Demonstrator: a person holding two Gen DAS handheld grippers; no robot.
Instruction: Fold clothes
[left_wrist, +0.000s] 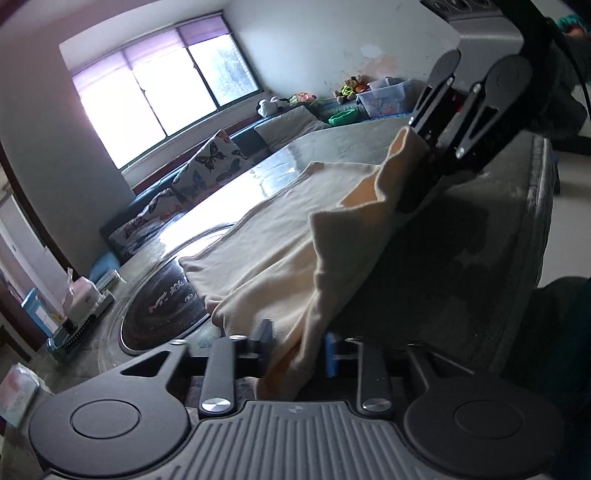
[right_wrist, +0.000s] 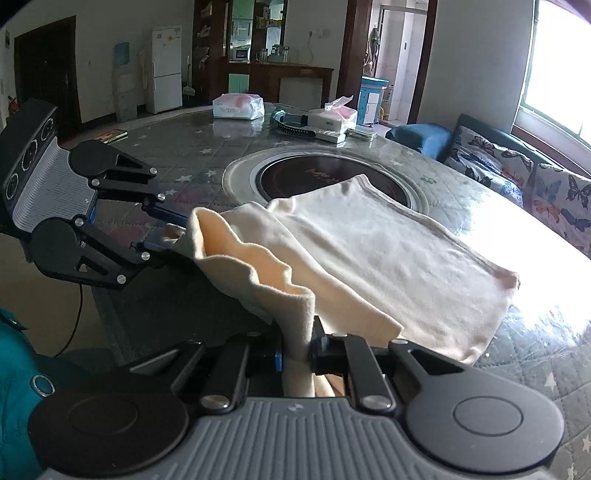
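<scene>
One cream cloth (right_wrist: 388, 258) lies on the round tabletop (right_wrist: 192, 147), its far part flat and overlapping the one dark hob (right_wrist: 325, 181) set in the centre. Two claws grip its near edge, lifted off the surface. Left claw (left_wrist: 295, 343): fingers clamped on one bunched corner. Right claw (right_wrist: 299, 350): fingers clamped on the other corner; between the two the edge sags in loose waves. At the far rim stand two tissue packs (right_wrist: 238, 106), one white box (right_wrist: 330, 120) and one black strap (right_wrist: 291, 123). Beyond, three butterfly cushions (left_wrist: 207, 166) rest on one sofa (right_wrist: 491, 136).
</scene>
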